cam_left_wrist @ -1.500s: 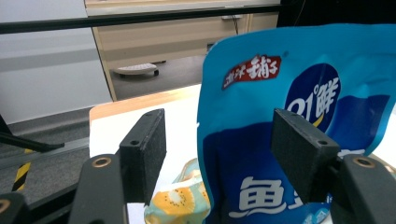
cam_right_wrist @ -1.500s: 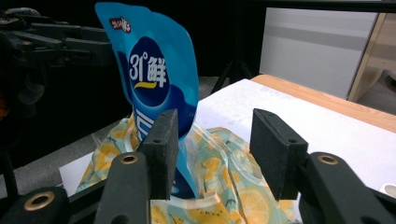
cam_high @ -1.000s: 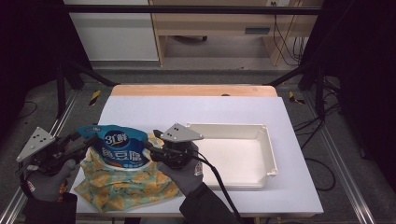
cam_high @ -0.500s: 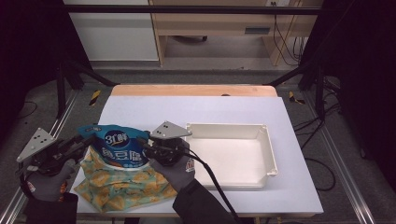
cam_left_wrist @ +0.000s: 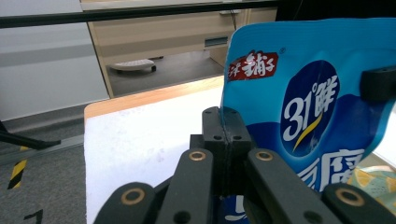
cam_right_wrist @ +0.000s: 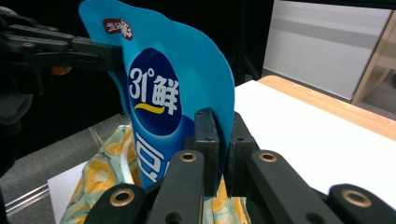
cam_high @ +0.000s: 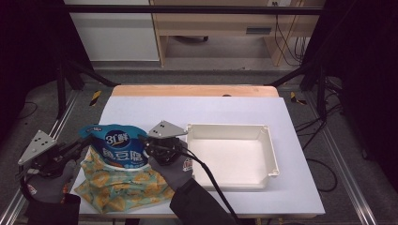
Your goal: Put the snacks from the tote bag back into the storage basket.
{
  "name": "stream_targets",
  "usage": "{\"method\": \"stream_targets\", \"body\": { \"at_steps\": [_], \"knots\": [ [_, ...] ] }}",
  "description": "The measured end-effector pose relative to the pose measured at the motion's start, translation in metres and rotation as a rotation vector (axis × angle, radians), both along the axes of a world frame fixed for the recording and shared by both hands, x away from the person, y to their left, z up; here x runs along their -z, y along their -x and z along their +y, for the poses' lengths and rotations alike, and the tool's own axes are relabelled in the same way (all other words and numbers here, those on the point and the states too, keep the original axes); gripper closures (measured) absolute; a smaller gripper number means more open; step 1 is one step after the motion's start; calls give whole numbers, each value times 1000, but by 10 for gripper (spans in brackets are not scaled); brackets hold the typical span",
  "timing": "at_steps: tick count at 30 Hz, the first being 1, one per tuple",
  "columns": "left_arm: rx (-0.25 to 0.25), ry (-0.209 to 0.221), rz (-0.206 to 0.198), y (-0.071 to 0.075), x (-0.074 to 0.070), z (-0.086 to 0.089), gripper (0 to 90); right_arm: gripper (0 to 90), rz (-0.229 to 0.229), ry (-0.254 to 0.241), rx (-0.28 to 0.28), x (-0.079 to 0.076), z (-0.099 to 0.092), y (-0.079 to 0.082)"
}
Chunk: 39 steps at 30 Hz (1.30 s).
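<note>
Tabletop point(cam_high: 225, 110), white-surfaced with a wooden far edge, carrying all items listed; it lies under both tools and spreads away from them on every side.

Tray point(cam_high: 263, 154), white, shallow, rectangular, sitting flat on the tabletop just beside the right tool on its outer side; the tool's trailing cable crosses the tray's near corner.

Bag point(cam_high: 115, 187), yellow and teal patterned, crumpled on the tabletop, lying below and between the two tools. It also shows low behind the right tool's jaws point(cam_right_wrist: 109, 163).

Pouch point(cam_high: 117, 147), blue, printed with "31°" and white characters, held upright between the two tools above the patterned bag. In the left gripper view the pouch point(cam_left_wrist: 308, 102) rises just beyond the jaws; in the right gripper view it point(cam_right_wrist: 159, 93) curves up and away from the jaws.

Left tool point(cam_high: 77, 150), jaws closed tight on the pouch's edge point(cam_left_wrist: 224, 140); grey three-cornered plate on top, gloved hand point(cam_high: 44, 185) behind it.

Right tool point(cam_high: 149, 145), jaws pinched narrow on the opposite edge of the pouch point(cam_right_wrist: 223, 140); gloved hand point(cam_high: 176, 164) gripping its body.
</note>
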<state>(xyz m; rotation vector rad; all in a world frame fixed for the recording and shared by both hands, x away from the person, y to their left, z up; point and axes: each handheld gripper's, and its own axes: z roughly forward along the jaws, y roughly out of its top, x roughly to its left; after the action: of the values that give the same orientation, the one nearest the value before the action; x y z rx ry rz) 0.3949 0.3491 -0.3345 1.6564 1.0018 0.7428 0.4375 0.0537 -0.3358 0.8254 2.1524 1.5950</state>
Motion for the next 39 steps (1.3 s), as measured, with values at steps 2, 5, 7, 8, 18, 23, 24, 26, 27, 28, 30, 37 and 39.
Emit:
{"method": "stream_targets", "body": {
  "at_steps": [2,5,7,8,18,23,24,26,27,28,30,37,39],
  "knots": [
    [7,3,3,1,0,0,900,863,2,-2,12,0,0,-1],
    [6,6,7,2,-1,0,900,866,4,-5,13,0,0,-2],
    [4,7,6,3,-1,1,900,875,1,3,16,-1,1,-1],
    [0,4,1,3,-1,1,900,877,-1,3,16,-1,1,-1],
    [0,31,-31,8,-7,2,900,885,-28,-10,14,-10,1,1],
    [1,29,-50,10,-15,0,900,888,-38,-14,15,-16,0,0],
    [-1,29,-51,11,-16,-1,900,888,-39,-16,15,-17,0,0],
    [-3,26,-59,11,-19,-2,900,889,-43,-18,13,-19,-1,0],
    [-3,26,-59,11,-19,-2,900,889,-47,-19,13,-21,-1,0],
    [-1,24,-63,12,-21,-2,900,890,-47,-19,13,-21,-1,0],
    [1,29,-69,12,-23,-2,900,890,-50,-23,12,-24,-2,0],
    [4,29,-96,14,-38,-3,900,890,-81,-30,14,-39,-3,0],
    [4,23,-107,15,-45,-3,900,890,-89,-32,12,-44,-4,0]
  ]
}}
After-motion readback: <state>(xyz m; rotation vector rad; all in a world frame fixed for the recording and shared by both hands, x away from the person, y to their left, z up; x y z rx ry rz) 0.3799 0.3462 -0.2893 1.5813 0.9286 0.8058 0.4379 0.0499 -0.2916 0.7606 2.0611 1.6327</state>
